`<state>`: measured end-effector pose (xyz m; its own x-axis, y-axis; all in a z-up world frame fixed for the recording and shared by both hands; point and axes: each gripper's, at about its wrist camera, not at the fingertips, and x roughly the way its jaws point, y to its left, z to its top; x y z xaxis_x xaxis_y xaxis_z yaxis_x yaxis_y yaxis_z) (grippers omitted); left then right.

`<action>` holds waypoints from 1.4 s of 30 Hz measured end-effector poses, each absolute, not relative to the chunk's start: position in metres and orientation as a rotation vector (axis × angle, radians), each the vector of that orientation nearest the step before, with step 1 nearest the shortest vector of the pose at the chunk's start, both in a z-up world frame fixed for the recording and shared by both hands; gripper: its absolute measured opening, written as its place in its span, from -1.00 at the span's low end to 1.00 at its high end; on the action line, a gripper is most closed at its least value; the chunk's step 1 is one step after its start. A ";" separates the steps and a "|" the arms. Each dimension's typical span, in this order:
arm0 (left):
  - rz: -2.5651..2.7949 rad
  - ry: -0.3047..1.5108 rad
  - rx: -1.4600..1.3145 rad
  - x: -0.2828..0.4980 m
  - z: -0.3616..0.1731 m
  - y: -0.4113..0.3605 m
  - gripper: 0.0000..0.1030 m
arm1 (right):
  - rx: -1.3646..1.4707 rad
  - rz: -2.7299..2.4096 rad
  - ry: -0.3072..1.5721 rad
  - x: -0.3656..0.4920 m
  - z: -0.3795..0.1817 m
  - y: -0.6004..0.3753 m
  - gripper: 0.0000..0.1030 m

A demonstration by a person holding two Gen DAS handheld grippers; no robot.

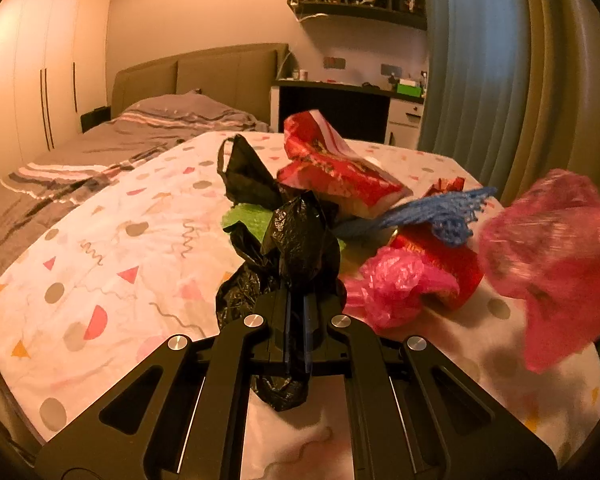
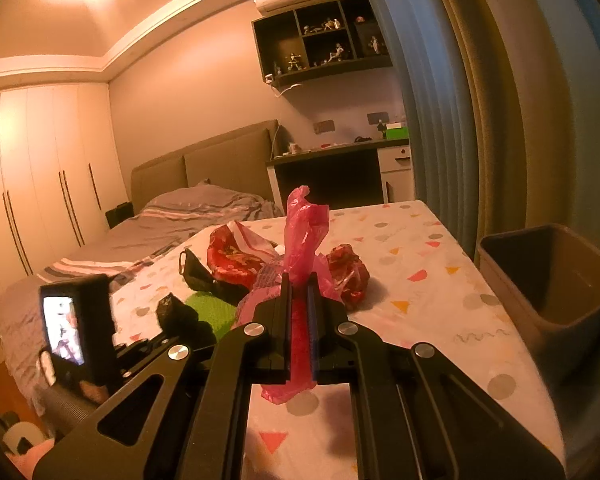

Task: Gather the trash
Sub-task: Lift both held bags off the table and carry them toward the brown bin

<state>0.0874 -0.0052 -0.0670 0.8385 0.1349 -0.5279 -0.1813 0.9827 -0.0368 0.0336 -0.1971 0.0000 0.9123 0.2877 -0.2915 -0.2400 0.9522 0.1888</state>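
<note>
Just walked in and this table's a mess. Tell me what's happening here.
A person is collecting trash off a table covered with a patterned cloth, with a gripper in each hand. The left gripper is shut on a black plastic bag; the right gripper is shut on a pink plastic bag. Red snack wrappers, blue netting and something green are on the table. A brown bin stands at its right edge.
</note>
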 end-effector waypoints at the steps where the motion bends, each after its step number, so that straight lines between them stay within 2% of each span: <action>1: 0.165 0.555 -0.089 0.088 -0.068 -0.004 -0.92 | 0.146 0.274 0.319 0.028 0.003 -0.200 -0.86; 9: 0.166 0.558 -0.094 0.088 -0.069 -0.004 -0.92 | 0.009 0.359 0.370 -0.030 0.015 -0.221 -0.86; 22: 0.185 0.538 -0.113 0.087 -0.071 0.000 -0.93 | 0.049 0.644 0.641 -0.039 -0.043 -0.210 -0.86; 32: 0.272 0.436 -0.144 0.058 -0.047 0.053 -0.92 | 0.078 0.631 0.588 0.032 -0.052 -0.160 -0.86; 42: 0.071 0.430 -0.089 0.025 -0.049 0.030 -0.92 | 0.133 0.533 0.544 0.034 -0.039 -0.185 -0.86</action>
<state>0.0255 0.0299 -0.0495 0.9064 0.0502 -0.4193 -0.0880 0.9936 -0.0712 0.0336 -0.1848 -0.0390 0.7240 0.5160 -0.4579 -0.4471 0.8564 0.2580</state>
